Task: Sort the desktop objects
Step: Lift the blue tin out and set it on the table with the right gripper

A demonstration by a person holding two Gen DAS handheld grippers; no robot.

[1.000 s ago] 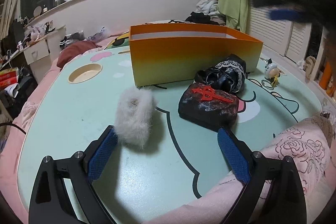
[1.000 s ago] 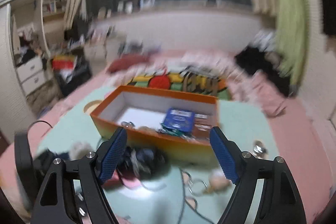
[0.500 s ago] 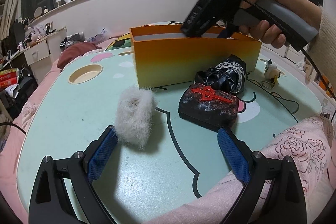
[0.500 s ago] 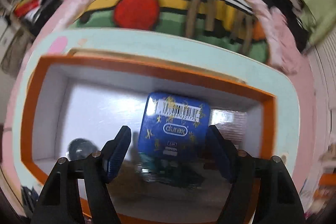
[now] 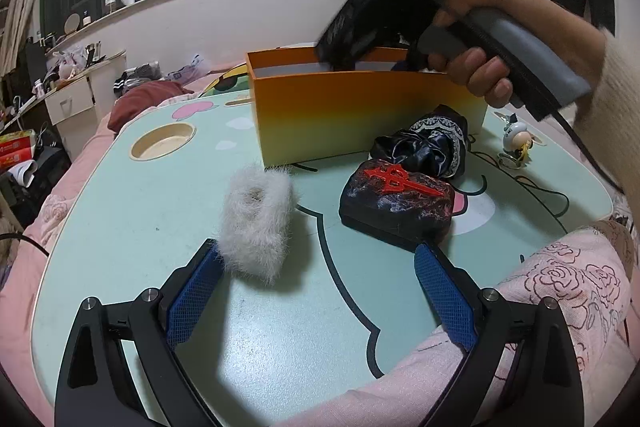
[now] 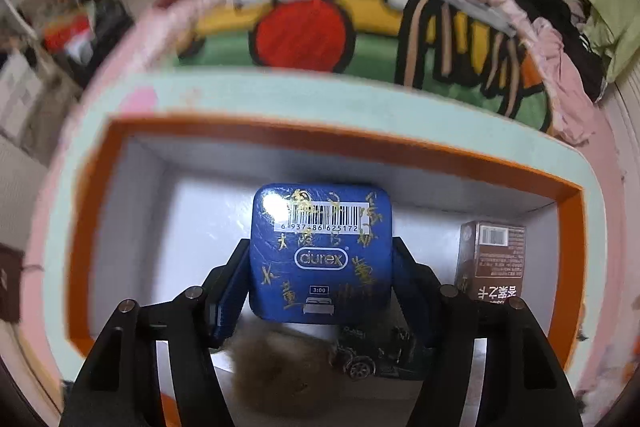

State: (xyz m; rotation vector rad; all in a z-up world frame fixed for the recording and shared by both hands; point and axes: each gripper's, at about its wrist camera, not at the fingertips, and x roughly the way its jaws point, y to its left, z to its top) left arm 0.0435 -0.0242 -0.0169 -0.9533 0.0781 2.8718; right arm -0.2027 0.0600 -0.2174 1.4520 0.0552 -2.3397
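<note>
Right gripper (image 6: 322,267): inside the orange box (image 6: 576,247), jaws just closing, pads against both sides of the blue tin (image 6: 320,251).
Blue tin: upright between the pads, above the box's white floor.
Box contents: brown carton (image 6: 490,259) at the right wall; brown fur ball (image 6: 280,371) and small dark toy car (image 6: 372,355) under the tin.
Left gripper (image 5: 316,291): spread wide, empty, low over the mint-green table (image 5: 120,219).
Table items: white fluffy scrunchie (image 5: 256,223) touching the left pad; black-and-red pouch (image 5: 396,207) beside it; dark lace-trimmed cloth (image 5: 428,147) against the box front.
</note>
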